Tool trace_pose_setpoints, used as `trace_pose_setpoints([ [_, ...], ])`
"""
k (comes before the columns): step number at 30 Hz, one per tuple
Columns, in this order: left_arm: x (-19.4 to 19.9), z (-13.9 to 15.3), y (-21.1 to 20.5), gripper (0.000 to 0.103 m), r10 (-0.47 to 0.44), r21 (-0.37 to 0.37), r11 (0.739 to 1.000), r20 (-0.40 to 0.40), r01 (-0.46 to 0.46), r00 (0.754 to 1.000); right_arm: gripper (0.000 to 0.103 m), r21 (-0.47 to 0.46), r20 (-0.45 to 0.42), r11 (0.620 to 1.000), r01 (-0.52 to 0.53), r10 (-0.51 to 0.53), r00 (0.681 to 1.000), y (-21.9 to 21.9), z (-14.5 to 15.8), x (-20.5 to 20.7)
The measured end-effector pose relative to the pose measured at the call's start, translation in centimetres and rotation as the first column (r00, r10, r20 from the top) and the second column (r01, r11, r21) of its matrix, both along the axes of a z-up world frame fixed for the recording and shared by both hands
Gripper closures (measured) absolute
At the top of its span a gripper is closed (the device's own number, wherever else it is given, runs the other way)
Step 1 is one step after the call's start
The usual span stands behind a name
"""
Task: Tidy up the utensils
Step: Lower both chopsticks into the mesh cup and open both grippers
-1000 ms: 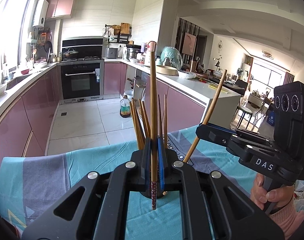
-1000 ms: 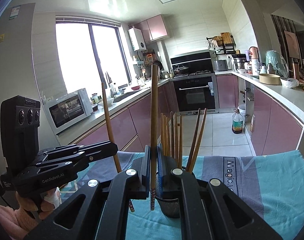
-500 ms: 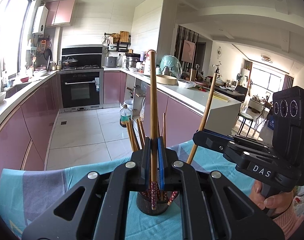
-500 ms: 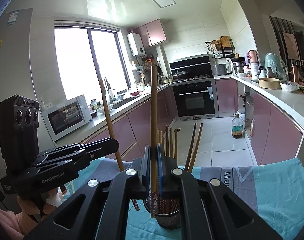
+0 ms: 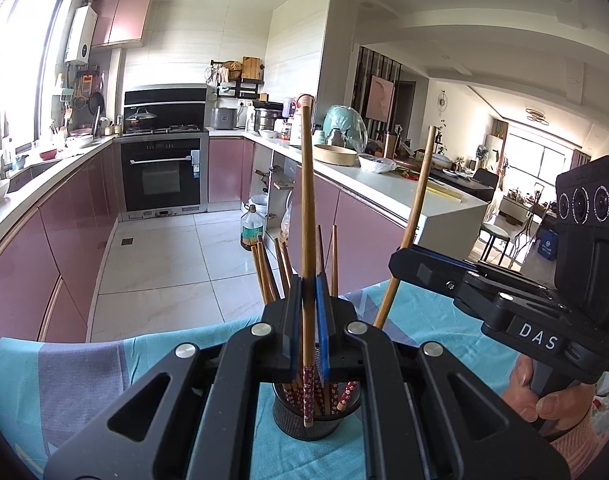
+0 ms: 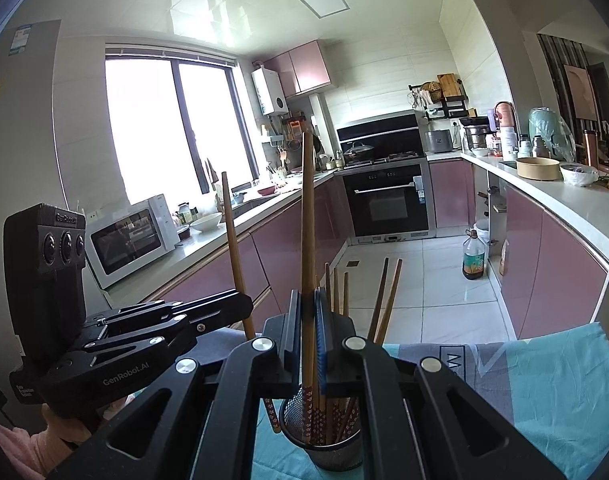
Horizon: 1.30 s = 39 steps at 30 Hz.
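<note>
A black mesh cup (image 5: 316,416) holding several wooden chopsticks stands on the teal cloth (image 5: 76,380); it also shows in the right wrist view (image 6: 332,440). My left gripper (image 5: 309,320) is shut on an upright chopstick (image 5: 307,200) whose red flowered end hangs over the cup. My right gripper (image 6: 309,336) is shut on another upright chopstick (image 6: 307,216), its patterned end at the cup's mouth. Each gripper shows in the other's view, the right gripper (image 5: 416,264) beside the cup and the left gripper (image 6: 232,312) to the left of the cup.
The cloth-covered table (image 6: 544,384) stands in a kitchen with pink cabinets (image 5: 64,248), an oven (image 5: 162,176) and a white counter (image 5: 392,192). A microwave (image 6: 132,236) sits on the left counter. An oil bottle (image 5: 251,232) stands on the tiled floor.
Both grippers have risen with their chopsticks; the mesh cup has come into view below them and the chopstick ends now hang at its mouth.
</note>
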<state>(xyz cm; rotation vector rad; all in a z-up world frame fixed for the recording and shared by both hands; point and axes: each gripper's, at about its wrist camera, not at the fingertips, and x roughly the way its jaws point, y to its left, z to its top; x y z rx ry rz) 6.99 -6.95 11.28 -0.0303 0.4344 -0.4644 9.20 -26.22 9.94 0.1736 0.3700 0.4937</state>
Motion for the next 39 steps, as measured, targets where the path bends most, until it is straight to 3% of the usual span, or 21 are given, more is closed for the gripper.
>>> trace_pose_setpoints([
  [12, 1.9, 1.1, 0.3, 0.095, -0.003, -0.013, 1.000, -0.022, 0.003, 1.000, 0.098, 0.006, -0.010, 1.000, 0.011, -0.011, 1.000, -0.1, -0.2, 0.7],
  [32, 1.4, 2.2, 1.2, 0.095, -0.014, -0.049, 0.999, 0.018, 0.015, 1.000, 0.098, 0.001, -0.024, 1.000, 0.023, -0.023, 0.999, 0.2, -0.7, 1.5],
  [39, 2.4, 0.2, 1.7, 0.095, -0.030, -0.033, 0.999, -0.057, 0.028, 0.998, 0.098, -0.038, -0.073, 0.999, 0.006, -0.009, 0.997, 1.2, -2.2, 2.5],
])
